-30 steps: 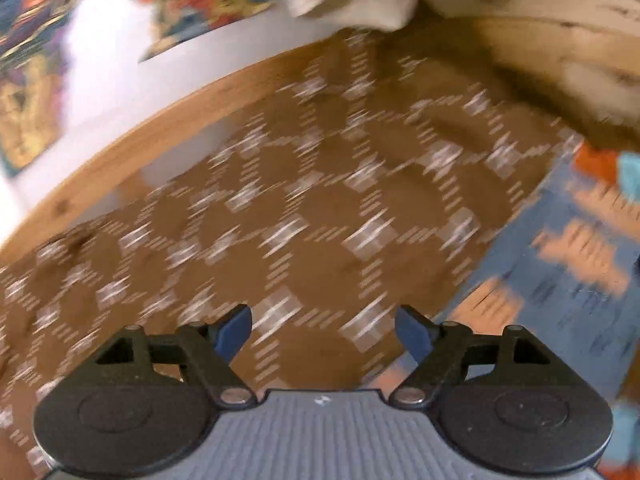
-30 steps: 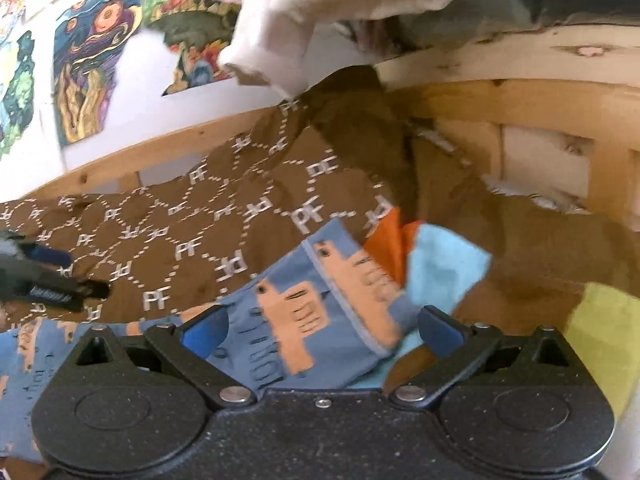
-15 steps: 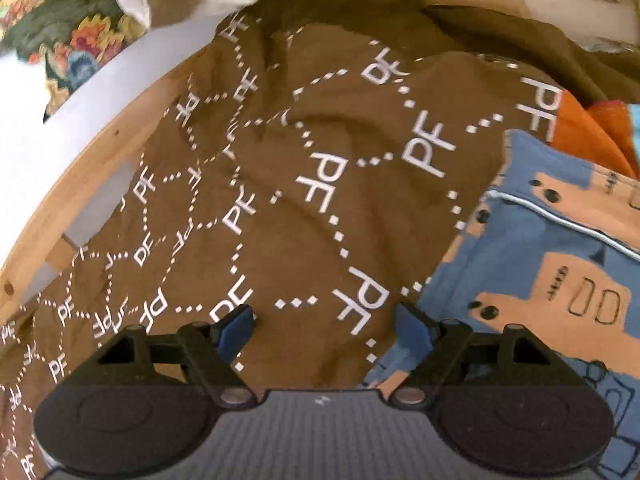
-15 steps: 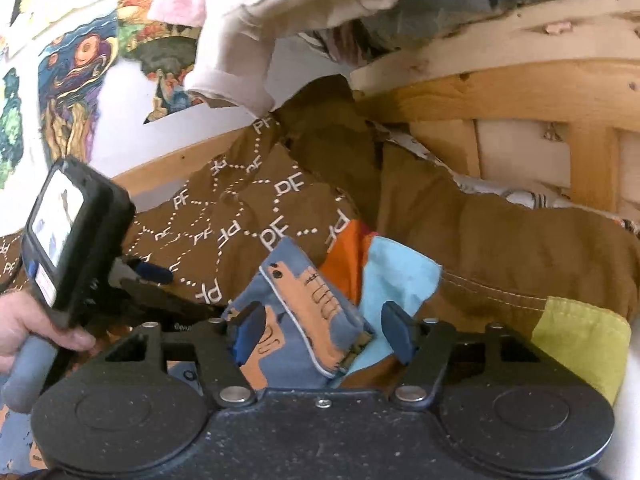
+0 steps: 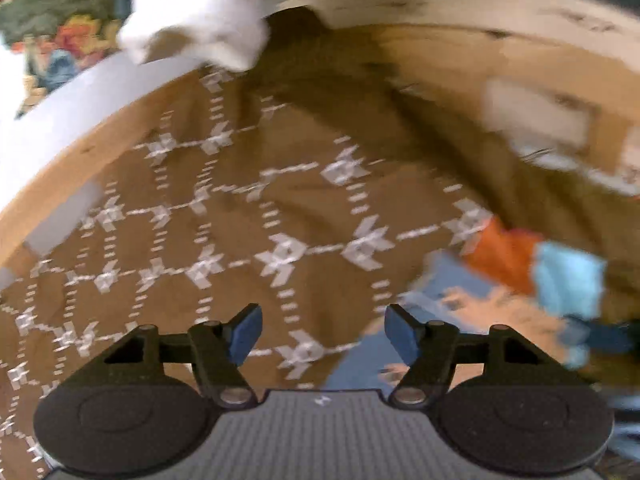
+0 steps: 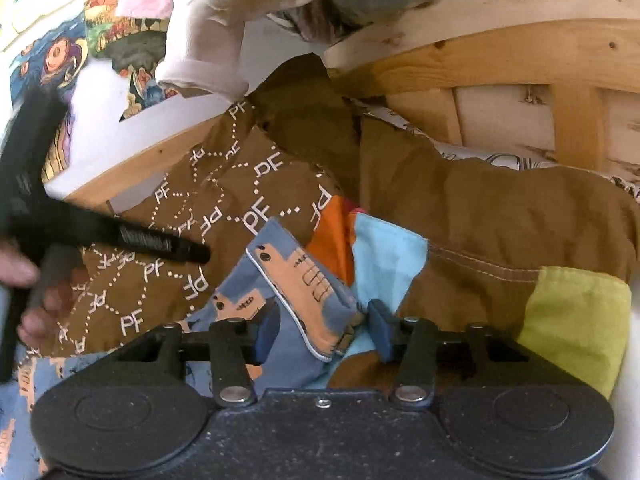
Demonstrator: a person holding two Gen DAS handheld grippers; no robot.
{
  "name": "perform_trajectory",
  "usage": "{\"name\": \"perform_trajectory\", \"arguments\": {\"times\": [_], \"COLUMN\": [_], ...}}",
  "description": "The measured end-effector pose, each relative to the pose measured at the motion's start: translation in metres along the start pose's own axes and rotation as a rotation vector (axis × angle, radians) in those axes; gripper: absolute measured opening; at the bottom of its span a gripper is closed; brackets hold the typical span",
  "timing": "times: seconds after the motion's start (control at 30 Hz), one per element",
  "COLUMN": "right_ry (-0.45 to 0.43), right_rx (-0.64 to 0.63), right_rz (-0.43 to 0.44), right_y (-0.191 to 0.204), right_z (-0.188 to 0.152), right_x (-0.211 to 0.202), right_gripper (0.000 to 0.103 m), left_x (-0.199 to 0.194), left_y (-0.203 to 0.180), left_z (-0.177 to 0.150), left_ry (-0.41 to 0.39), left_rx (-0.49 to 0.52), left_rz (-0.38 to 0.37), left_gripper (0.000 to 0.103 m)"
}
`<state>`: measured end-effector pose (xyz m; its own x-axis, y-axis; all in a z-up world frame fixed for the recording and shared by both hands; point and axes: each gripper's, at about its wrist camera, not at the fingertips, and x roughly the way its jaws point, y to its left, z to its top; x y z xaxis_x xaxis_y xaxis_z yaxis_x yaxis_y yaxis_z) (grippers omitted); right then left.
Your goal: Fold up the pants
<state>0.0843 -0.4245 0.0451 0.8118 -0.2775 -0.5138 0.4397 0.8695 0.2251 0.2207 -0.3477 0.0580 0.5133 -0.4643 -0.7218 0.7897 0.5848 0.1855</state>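
Observation:
The pants (image 6: 308, 288) are blue with orange figures and lie on a brown bedspread (image 6: 224, 200) with white "PF" marks. My right gripper (image 6: 320, 332) has its jaws partly closed around a bunched corner of the pants; the pads still stand apart and contact is not clear. In the left wrist view, which is blurred, the pants (image 5: 448, 320) lie at the lower right. My left gripper (image 5: 322, 332) is open and empty above the bedspread (image 5: 240, 220), just left of the pants' edge. The left gripper also shows in the right wrist view (image 6: 200, 256), held by a hand.
A wooden bed frame (image 6: 500, 64) with slats runs across the back and right. White and pink clothes (image 6: 216, 40) hang above it. A patchwork blanket with orange, light blue (image 6: 384, 256) and yellow-green (image 6: 576, 320) pieces lies right of the pants. Colourful pictures (image 6: 60, 52) hang on the wall.
My right gripper's jaws have narrowed from wide open onto the pants' corner. My left gripper stays open and has swung over the bedspread; its view is now blurred.

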Motion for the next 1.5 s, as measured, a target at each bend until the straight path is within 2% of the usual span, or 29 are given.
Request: {"name": "perform_trajectory", "arguments": {"times": [0.1,0.17,0.23,0.33,0.47,0.53,0.67,0.77,0.87,1.07,1.17,1.2,1.27,1.3,1.33,1.5], "right_ry": [0.005,0.001,-0.001,-0.023,-0.100,-0.119,-0.137,-0.143,-0.138,-0.116,-0.111,-0.110,-0.106,-0.107,-0.109,-0.117], "right_rx": [-0.011,0.005,0.054,0.053,-0.120,-0.208,-0.343,-0.424,-0.481,-0.543,-0.566,-0.575,-0.587,-0.592,-0.595,-0.622], "right_rz": [-0.014,-0.013,-0.005,0.005,0.007,0.014,0.045,0.059,0.071,0.086,0.094,0.097,0.106,0.109,0.113,0.143], "right_y": [0.002,0.000,-0.008,-0.009,0.017,0.030,0.051,0.062,0.071,0.080,0.082,0.083,0.085,0.085,0.085,0.089], "right_z": [-0.001,-0.002,-0.001,0.001,-0.001,-0.004,-0.013,-0.019,-0.022,-0.029,-0.031,-0.032,-0.033,-0.033,-0.033,-0.036], "right_x": [0.002,0.001,0.001,-0.003,-0.015,-0.017,-0.021,-0.022,-0.021,-0.020,-0.020,-0.021,-0.020,-0.021,-0.021,-0.032], "right_gripper": [0.051,0.043,0.020,0.015,0.014,0.014,0.014,0.014,0.014,0.014,0.014,0.014,0.014,0.014,0.014,0.014], "left_x": [-0.005,-0.002,0.003,0.010,0.014,0.014,0.014,0.015,0.014,0.022,0.022,0.021,0.018,0.016,0.015,-0.005], "left_y": [-0.017,-0.025,-0.023,-0.009,0.010,0.019,0.032,0.034,0.029,0.024,0.021,0.020,0.019,0.020,0.023,0.039], "left_z": [0.007,0.010,0.012,0.015,0.017,0.017,0.015,0.015,0.015,0.008,0.008,0.008,0.008,0.007,0.004,-0.018], "left_ry": [0.027,0.063,0.101,0.154,0.190,0.211,0.255,0.268,0.270,0.308,0.306,0.302,0.280,0.273,0.268,0.213], "left_rx": [-0.002,-0.022,-0.069,-0.175,-0.277,-0.320,-0.406,-0.415,-0.389,-0.408,-0.393,-0.382,-0.346,-0.335,-0.340,-0.415], "left_rz": [-0.070,-0.104,-0.153,-0.233,-0.281,-0.302,-0.352,-0.371,-0.355,-0.378,-0.342,-0.320,-0.239,-0.210,-0.194,-0.217], "left_gripper": [0.072,0.067,0.065,0.064,0.059,0.055,0.055,0.055,0.058,0.060,0.061,0.059,0.040,0.023,0.014,0.010]}}
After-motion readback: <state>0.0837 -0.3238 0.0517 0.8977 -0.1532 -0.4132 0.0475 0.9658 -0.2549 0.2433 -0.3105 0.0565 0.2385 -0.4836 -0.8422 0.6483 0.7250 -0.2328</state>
